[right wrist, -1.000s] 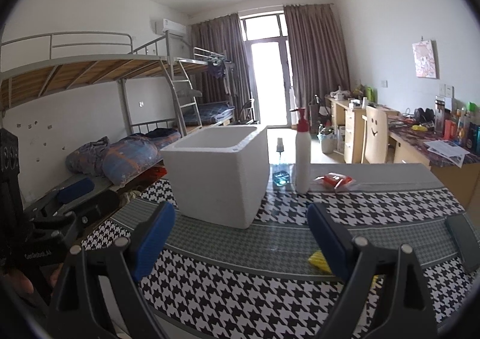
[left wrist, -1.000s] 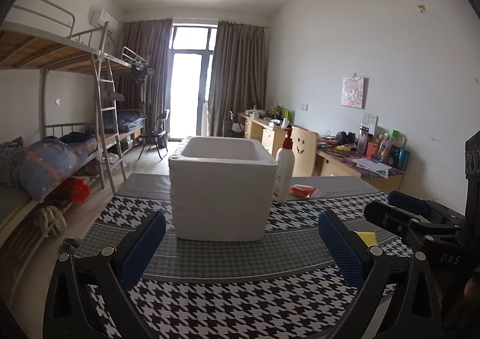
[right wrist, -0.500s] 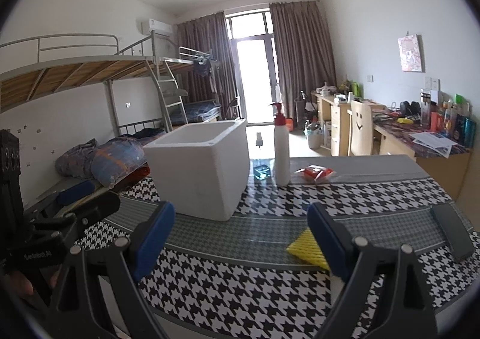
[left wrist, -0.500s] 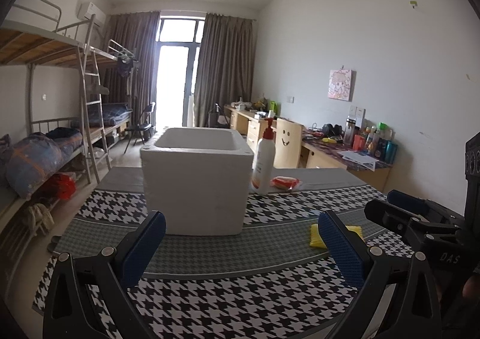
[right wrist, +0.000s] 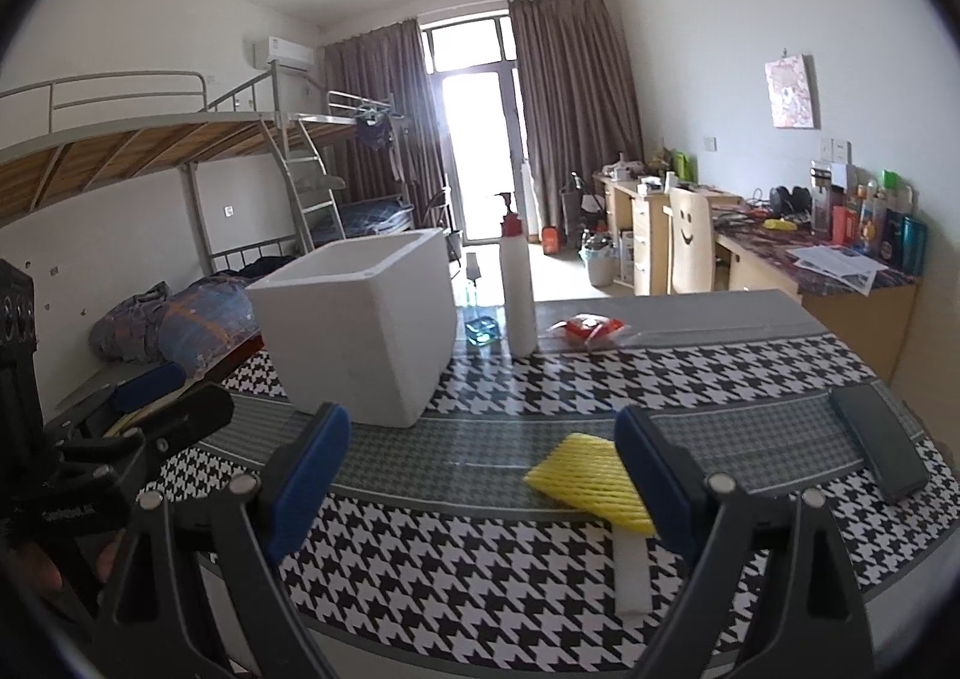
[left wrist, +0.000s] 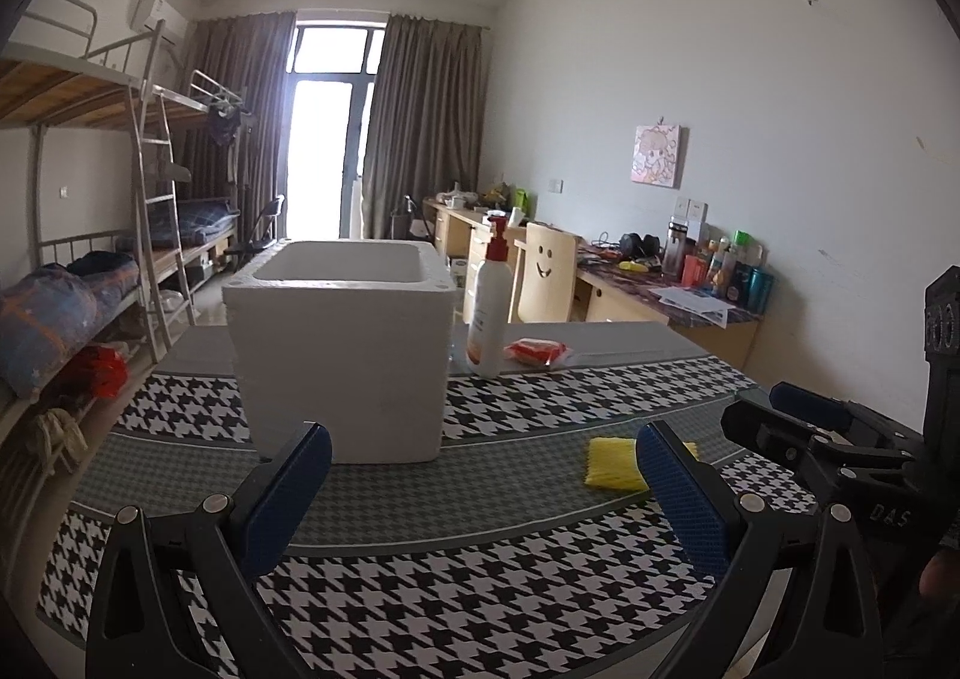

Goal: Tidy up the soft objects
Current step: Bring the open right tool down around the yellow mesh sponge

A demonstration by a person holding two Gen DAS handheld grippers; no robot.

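The left hand-held gripper (left wrist: 483, 475) is hovering above the houndstooth-covered worktop (left wrist: 420, 589) with its blue-padded fingers spread wide and nothing between them. The right hand-held gripper (right wrist: 480, 466) is hanging over the same worktop (right wrist: 480, 577), its jaws likewise released and gripping nothing. The yellow ribbed foam piece (right wrist: 591, 479) is lying flat on the grey band of the cloth, just beyond and beside the right hand-held gripper's right finger, which is partly covering its near edge; it is not sitting between the pads. Seen from the left wrist, that same yellow foam piece (left wrist: 613, 463) is showing just left of the left hand-held gripper's right finger, farther out on the worktop, apart from the pads. A white foam strip (right wrist: 630, 574) is lying on the cloth nearer than the yellow piece, below the right finger. The white foam box (left wrist: 342, 355) is standing upright and open-topped farther back, ahead of the left finger in both views. Behind it, a white pump bottle (right wrist: 519, 298) is standing beside a red wrapped packet (right wrist: 591, 326). A dark phone (right wrist: 879, 448) is lying near the worktop's right edge.
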